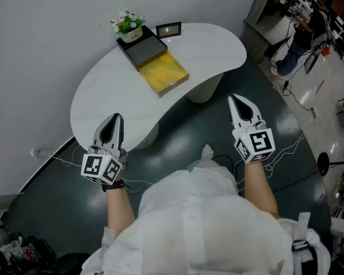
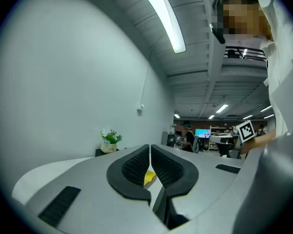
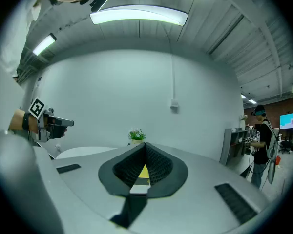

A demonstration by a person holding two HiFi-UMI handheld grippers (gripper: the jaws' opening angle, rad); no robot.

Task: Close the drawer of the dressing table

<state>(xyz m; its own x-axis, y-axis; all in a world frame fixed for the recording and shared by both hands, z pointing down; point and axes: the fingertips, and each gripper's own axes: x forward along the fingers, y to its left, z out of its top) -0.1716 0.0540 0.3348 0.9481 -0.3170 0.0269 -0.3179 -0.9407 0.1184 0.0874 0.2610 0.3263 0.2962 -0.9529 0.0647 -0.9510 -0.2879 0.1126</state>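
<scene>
— What is standing on the white surface (image 1: pixel 103 93) by the grey wall (image 1: pixel 46 27)?
— The yellow drawer (image 1: pixel 163 73) is lying pulled open, with a flower pot (image 1: pixel 128 26) behind it. The left claw (image 1: pixel 116 117) and right claw (image 1: pixel 236 98) are hovering pressed together, empty, apart from it.

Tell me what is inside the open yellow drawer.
The yellow drawer looks empty: only its yellow lining shows. Any part of it still under the black box cannot be seen.

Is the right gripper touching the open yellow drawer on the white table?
Apart. The head view shows the right gripper over the dark floor, with floor and bare table lying between it and the yellow drawer.
</scene>
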